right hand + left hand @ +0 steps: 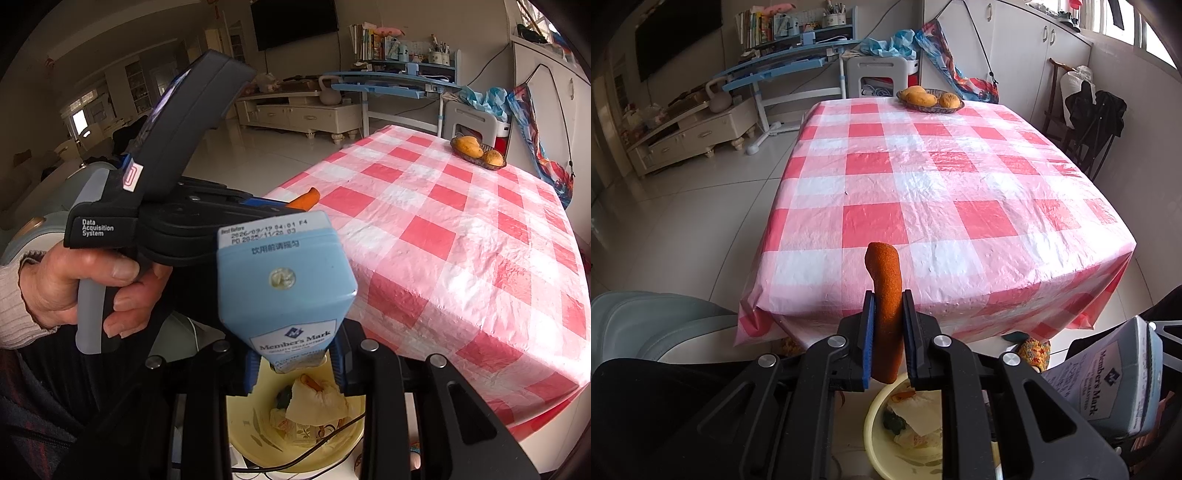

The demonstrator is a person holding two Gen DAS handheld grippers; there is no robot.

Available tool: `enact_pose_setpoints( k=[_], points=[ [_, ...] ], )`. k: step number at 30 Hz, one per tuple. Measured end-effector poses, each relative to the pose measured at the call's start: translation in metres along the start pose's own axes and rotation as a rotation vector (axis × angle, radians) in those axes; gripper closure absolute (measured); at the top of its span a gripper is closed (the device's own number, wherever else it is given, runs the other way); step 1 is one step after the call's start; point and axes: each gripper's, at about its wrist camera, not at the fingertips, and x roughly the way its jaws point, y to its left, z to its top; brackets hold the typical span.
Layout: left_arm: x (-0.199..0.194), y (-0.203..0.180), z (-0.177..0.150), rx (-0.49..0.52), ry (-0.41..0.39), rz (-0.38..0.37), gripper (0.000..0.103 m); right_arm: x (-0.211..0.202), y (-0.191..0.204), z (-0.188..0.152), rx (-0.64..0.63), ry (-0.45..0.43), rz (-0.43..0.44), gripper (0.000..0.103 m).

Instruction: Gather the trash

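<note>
My left gripper (888, 332) is shut on an orange, rough-skinned peel piece (886, 295), held upright above a yellow bin (875, 435) on the floor. The bin holds crumpled paper and scraps (916, 417). My right gripper (295, 362) is shut on a blue Member's Mark drink carton (284, 280), also above the yellow bin (255, 432). The carton shows at the right edge of the left wrist view (1115, 380). The left gripper and its orange peel (308, 197) show in the right wrist view, held in a hand.
A table with a red and white checked cloth (923, 177) stands ahead of me. A dish of yellow-orange fruit (930, 99) sits at its far edge. A grey chair (639, 325) is at the left; a dark chair (1093, 122) at the right.
</note>
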Motion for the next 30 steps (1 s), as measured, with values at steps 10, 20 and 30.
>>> enact_pose_setpoints(
  k=[10,20,30],
  points=[
    [0.0015,0.0004,0.0002,0.002,0.005,0.001,0.089,0.0014,0.0007,0.0001,0.001,0.002,-0.001,0.072],
    [0.0033,0.0007,0.0004,0.002,0.009,0.002,0.089,0.0035,0.0008,-0.0004,0.002,0.006,0.001,0.072],
    [0.0032,0.0007,0.0006,0.002,0.011,0.002,0.089,0.0040,0.0009,-0.0003,-0.001,0.008,0.001,0.072]
  ],
)
